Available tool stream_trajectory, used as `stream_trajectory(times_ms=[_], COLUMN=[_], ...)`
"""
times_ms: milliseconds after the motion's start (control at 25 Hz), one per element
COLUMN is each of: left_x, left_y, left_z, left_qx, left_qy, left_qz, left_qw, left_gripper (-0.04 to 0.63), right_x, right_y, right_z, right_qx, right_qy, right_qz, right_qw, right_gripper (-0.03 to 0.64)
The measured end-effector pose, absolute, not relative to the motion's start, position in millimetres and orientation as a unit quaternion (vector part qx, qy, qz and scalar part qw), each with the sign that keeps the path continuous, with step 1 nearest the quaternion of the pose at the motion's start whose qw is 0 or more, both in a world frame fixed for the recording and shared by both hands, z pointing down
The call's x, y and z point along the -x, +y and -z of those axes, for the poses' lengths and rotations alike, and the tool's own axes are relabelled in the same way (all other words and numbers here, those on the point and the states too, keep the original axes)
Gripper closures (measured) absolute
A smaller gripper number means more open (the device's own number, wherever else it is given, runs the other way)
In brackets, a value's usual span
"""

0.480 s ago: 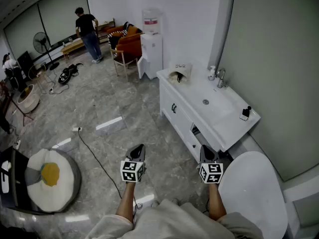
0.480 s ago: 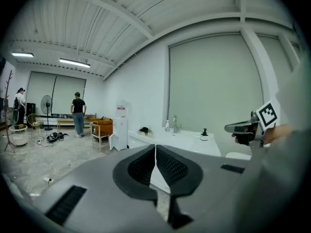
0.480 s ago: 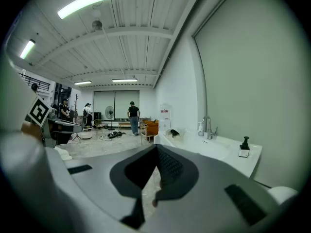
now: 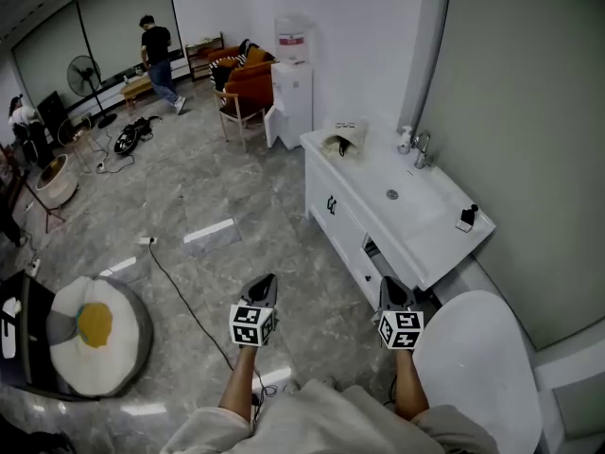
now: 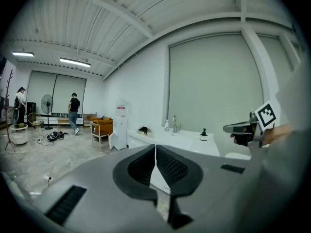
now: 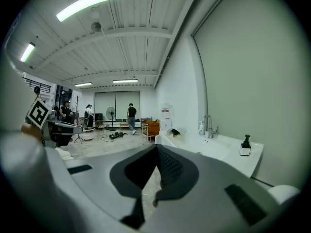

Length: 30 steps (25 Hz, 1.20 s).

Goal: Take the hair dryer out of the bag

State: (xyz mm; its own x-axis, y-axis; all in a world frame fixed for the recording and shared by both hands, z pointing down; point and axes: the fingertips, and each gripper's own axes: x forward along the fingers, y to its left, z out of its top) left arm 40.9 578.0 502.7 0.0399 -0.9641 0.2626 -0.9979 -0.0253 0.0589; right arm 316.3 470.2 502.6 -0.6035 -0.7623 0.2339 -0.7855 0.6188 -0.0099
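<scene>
At eight o'clock in the head view I see a round cushion (image 4: 95,334) patterned like a fried egg on the floor. A standing fan (image 4: 85,72) is up at ten o'clock, and a person (image 4: 156,50) in dark clothes is near eleven. A thin cable (image 4: 180,296) trails over the floor tiles toward me.

My left gripper (image 4: 264,284) hovers at six o'clock above the floor, tipped slightly downward. Its own view shows the jaws pressed together with nothing between them.

Toward twelve o'clock a water dispenser (image 4: 291,78) stands just beside the far end of the white counter (image 4: 364,164). The bag (image 4: 343,138) lies on that far end, at about one o'clock, well apart from both grippers. A dark shape (image 4: 333,146) shows in its mouth; whether that is the hair dryer I cannot tell.

Further along the counter, a faucet (image 4: 421,148) rises at two o'clock beside the sink. A black pump bottle (image 4: 465,216) stands near the counter's near end at three o'clock.

My right gripper (image 4: 388,288) hangs at five o'clock, close to the counter's near corner and also angled a little down. Its jaws are closed on nothing. A white rounded surface (image 4: 473,367) fills the space at four o'clock, just beside that gripper.
</scene>
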Motion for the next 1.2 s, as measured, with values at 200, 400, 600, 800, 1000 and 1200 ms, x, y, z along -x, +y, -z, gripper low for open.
stream_trajectory(times_ms=[200,400,600,800,1000,1200], left_x=[-51,-68,-82,-89,-80,-63], left_y=[575,571,566,561,545,515], left_z=[-503,-506,-508,-513,-516,-524], left_qx=[-0.712,-0.708,-0.703,-0.701,-0.694,-0.693], left_qy=[-0.689,-0.691,-0.696,-0.698,-0.705,-0.705], left_qz=[-0.071,-0.083,-0.082,-0.084,-0.083,-0.086], left_qw=[0.116,0.114,0.117,0.12,0.119,0.12], left_gripper=[0.581,0.581,0.581,0.581,0.581,0.581], right_x=[-322,-329,-333,-336,-325,-310], right_y=[467,460,455,446,428,400], right_z=[-499,-502,-507,-515,-520,-525], right_qx=[-0.435,-0.429,-0.415,-0.409,-0.405,-0.405], right_qy=[-0.894,-0.897,-0.903,-0.905,-0.907,-0.906], right_qz=[-0.046,-0.042,-0.035,-0.035,-0.029,-0.028], right_qw=[0.098,0.1,0.107,0.108,0.112,0.118], right_gripper=[0.617,0.618,0.618,0.617,0.617,0.617])
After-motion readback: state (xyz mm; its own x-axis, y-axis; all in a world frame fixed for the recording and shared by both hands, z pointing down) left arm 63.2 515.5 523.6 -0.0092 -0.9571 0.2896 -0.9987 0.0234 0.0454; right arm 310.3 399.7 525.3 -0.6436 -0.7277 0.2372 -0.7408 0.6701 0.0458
